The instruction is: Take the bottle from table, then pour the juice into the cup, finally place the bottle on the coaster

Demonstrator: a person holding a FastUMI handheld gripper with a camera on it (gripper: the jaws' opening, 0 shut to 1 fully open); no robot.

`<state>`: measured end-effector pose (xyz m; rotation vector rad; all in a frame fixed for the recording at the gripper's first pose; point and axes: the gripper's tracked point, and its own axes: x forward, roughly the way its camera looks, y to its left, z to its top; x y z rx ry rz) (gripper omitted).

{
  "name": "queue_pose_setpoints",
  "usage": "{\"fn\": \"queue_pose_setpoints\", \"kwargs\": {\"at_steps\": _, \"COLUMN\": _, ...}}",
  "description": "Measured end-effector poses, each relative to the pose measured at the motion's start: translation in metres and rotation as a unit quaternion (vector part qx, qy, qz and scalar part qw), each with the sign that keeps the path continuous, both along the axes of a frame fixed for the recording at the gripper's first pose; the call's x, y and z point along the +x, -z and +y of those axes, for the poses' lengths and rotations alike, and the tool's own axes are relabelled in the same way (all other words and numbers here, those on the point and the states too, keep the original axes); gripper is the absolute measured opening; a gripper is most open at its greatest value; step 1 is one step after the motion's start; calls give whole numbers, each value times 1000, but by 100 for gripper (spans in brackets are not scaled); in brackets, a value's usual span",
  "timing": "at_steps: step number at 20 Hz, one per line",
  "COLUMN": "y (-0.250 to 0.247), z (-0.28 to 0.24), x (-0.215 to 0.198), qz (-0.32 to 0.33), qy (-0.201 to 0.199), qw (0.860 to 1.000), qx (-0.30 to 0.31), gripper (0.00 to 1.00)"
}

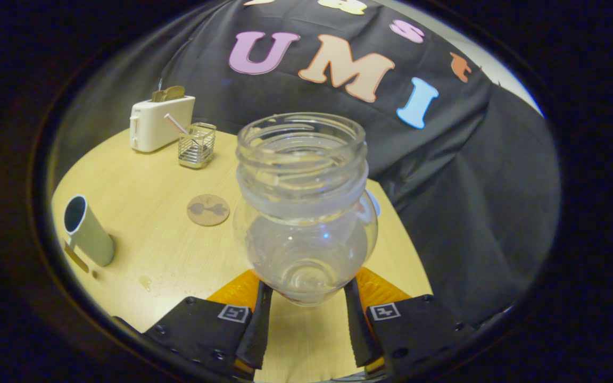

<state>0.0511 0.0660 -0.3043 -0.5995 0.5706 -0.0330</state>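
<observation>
Both fingers [257, 324] of the gripper [306, 314] clamped the bottle [304, 213] low on its belly, leaving its open mouth free. Its coaster [208, 209] lay beyond, near the cup [88, 230].

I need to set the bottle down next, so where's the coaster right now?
The coaster lies flat on the table, just left of the bottle that the gripper holds, nearer than the wire holder.

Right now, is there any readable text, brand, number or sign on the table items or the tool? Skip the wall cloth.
No readable text.
Coaster: a dark printed figure, no words.
Toaster: any marking is too small to read.
Cup: no print visible.
Bottle: clear, no label visible.
Tool, fingers shut on the bottle's base: two square coded markers, patterns rather than text.
</observation>
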Motion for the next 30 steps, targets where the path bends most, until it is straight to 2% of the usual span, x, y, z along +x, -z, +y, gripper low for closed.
{"fn": "queue_pose_setpoints", "kwargs": {"at_steps": 5, "y": -34, "z": 40, "x": 4, "qz": -58, "qy": -55, "qw": 992, "qx": -95, "gripper": 67}}
{"fn": "queue_pose_setpoints", "kwargs": {"at_steps": 8, "y": -52, "z": 65, "x": 6, "qz": -92, "qy": -84, "qw": 982, "qx": -145, "gripper": 67}}
{"fn": "queue_pose_setpoints", "kwargs": {"at_steps": 16, "y": -86, "z": 139, "x": -4, "qz": -163, "qy": -180, "qw": 930, "qx": -277, "gripper": 67}}
{"fn": "queue_pose_setpoints", "kwargs": {"at_steps": 21, "y": -91, "z": 161, "x": -5, "qz": -182, "qy": -207, "qw": 895, "qx": -352, "gripper": 67}}
{"fn": "queue_pose_setpoints", "kwargs": {"at_steps": 30, "y": -106, "z": 186, "x": 7, "qz": -213, "qy": -242, "qw": 854, "qx": -408, "gripper": 67}}
